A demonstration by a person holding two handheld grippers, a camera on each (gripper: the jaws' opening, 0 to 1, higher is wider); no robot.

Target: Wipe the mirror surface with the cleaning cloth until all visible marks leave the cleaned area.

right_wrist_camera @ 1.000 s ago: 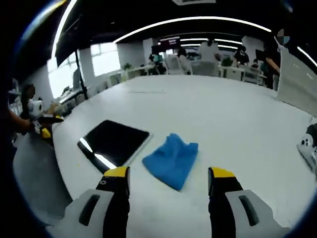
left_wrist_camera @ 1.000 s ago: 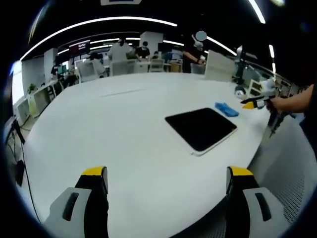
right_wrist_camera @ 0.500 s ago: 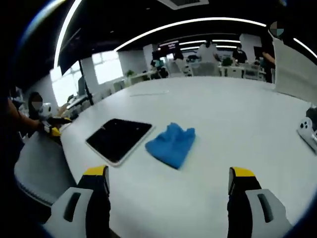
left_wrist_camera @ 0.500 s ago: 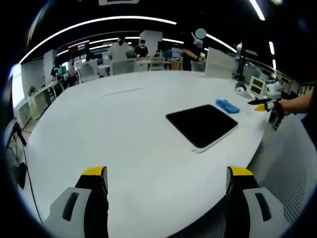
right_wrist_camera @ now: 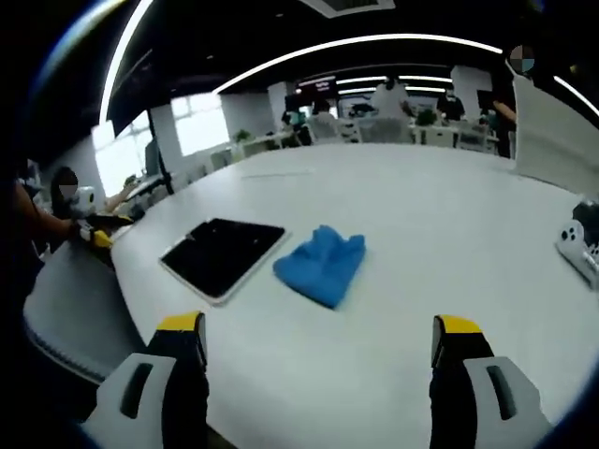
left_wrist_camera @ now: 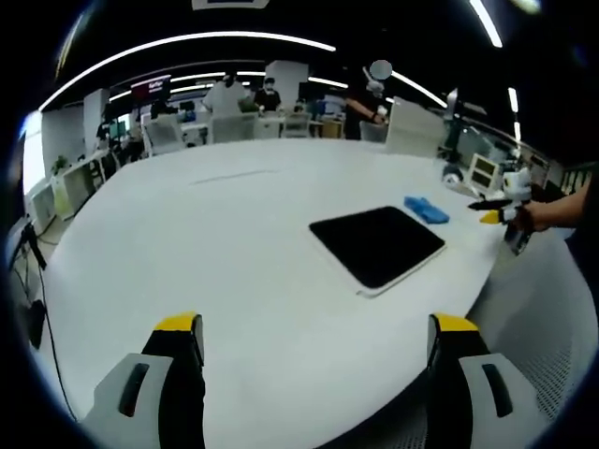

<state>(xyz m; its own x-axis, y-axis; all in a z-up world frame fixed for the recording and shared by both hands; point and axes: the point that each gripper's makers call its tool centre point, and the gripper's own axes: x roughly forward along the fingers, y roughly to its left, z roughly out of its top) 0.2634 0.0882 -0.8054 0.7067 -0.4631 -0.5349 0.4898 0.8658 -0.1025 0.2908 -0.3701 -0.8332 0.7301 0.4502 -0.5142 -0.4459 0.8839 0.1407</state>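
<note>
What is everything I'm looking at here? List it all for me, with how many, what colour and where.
Flat rectangular mirror with a pale rim: one, dark reflective face, lying flat near the table's edge.
Crumpled blue cleaning cloth: one, blue, on the table right beside the mirror.
Large round-edged white table: one, white, carrying the mirror and cloth.
White device: one, white, at the table's far right edge in the right gripper view; too cut off to identify.
Office desks and people: several, far background, blurred.
Left gripper: one, grey with yellow tips, jaws open above the table.
Right gripper: one, same colours, jaws open, short of the cloth.
</note>
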